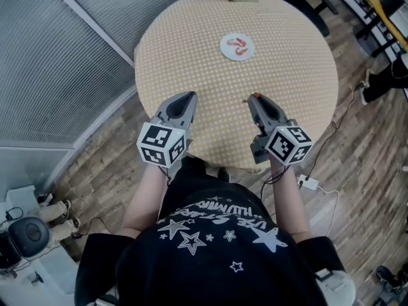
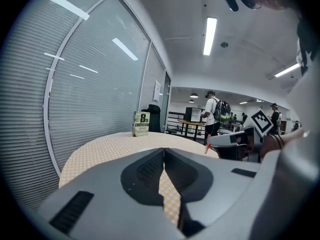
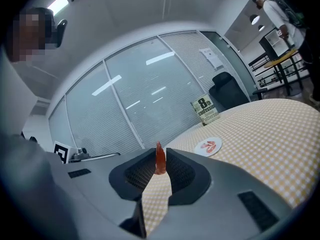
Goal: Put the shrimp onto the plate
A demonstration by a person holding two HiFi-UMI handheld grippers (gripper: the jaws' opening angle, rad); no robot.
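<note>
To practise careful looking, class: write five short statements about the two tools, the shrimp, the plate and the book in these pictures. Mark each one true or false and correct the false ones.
1. The right tool is shut on a shrimp. True.
2. The plate is bare. False: other shrimp lie on it.
3. The left tool grips a shrimp too. False: its jaws are together with nothing between them.
4. A book stands near the far edge of the table. True.
5. The plate lies between the two tools. False: it lies farther out on the table, beyond both tools.
</note>
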